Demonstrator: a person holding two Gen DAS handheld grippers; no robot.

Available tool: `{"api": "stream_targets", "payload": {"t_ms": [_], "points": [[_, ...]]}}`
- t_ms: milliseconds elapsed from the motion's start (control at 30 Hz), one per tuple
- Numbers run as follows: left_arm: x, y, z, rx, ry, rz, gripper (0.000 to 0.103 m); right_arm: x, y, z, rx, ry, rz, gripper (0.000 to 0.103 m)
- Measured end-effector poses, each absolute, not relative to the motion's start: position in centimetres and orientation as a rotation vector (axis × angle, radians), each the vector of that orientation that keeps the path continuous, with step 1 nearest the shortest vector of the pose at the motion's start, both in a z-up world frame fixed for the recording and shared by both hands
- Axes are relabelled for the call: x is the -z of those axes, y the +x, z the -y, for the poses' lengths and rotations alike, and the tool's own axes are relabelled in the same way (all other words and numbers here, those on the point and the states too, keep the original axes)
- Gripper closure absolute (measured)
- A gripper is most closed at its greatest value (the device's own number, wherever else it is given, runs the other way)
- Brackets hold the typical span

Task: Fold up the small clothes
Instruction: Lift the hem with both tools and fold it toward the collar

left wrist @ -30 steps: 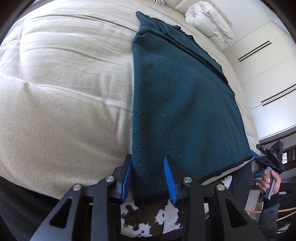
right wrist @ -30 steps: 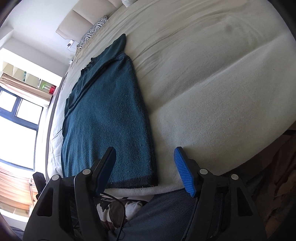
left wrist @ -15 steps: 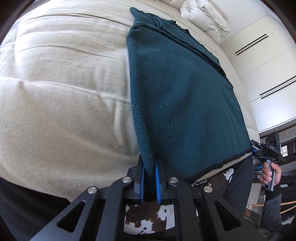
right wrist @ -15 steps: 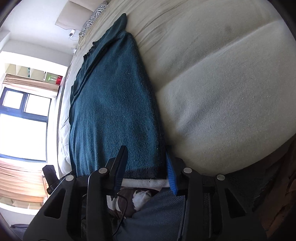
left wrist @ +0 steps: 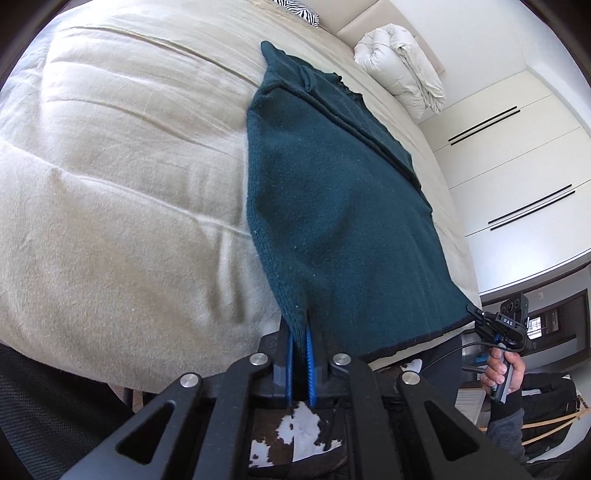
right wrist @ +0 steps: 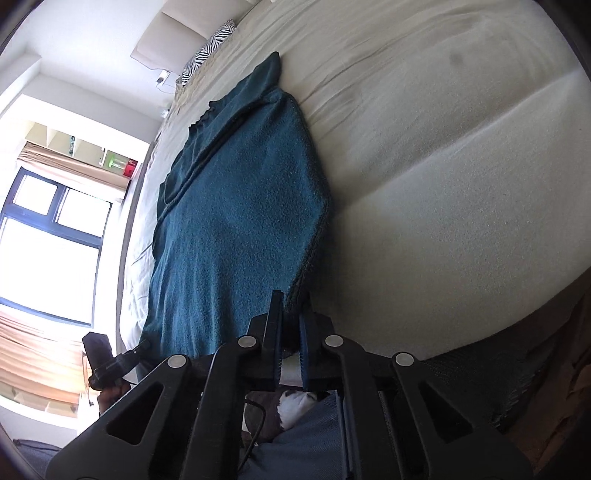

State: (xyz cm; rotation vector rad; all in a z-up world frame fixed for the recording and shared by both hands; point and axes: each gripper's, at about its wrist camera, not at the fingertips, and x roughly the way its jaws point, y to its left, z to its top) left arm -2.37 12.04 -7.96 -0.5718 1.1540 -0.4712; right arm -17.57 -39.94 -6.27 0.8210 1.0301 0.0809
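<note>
A dark teal knit sweater (left wrist: 340, 206) lies lengthwise on a beige bed (left wrist: 118, 177), hem toward me. My left gripper (left wrist: 300, 332) is shut on the hem's left corner, which is lifted off the bed. In the right wrist view the sweater (right wrist: 236, 214) shows again; my right gripper (right wrist: 291, 314) is shut on the hem's right corner, also raised. Each gripper appears in the other's view: the right gripper (left wrist: 480, 315) at the hem's far corner, the left gripper (right wrist: 146, 345) at the lower left.
A folded white duvet (left wrist: 402, 70) and a zebra-print pillow (left wrist: 299, 7) lie at the head of the bed. White wardrobe doors (left wrist: 517, 158) stand on the right. A window (right wrist: 44, 236) is on the other side. A cowhide rug (left wrist: 295, 435) lies below the bed's edge.
Both grippers moved onto the hem corners and closed on them. The near hem has since lifted off the bed, and the sweater's side edges are pulled up.
</note>
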Motion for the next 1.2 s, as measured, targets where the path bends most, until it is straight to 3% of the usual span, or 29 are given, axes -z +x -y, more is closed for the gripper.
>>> {"api": "stream_targets", "payload": {"t_ms": [267,1200], "points": [[4.7,-0.3,-13.7,0.572,-0.801,-0.991,0.095,1.8,-14.9,39.1,-0.164,0.842,-0.894,0.097],[1.4,8.4,-15.0,0.581,-0.940,-0.818,0.095,-2.5,-6.7,40.7,-0.124,0.846,-0.709,0.097]]}}
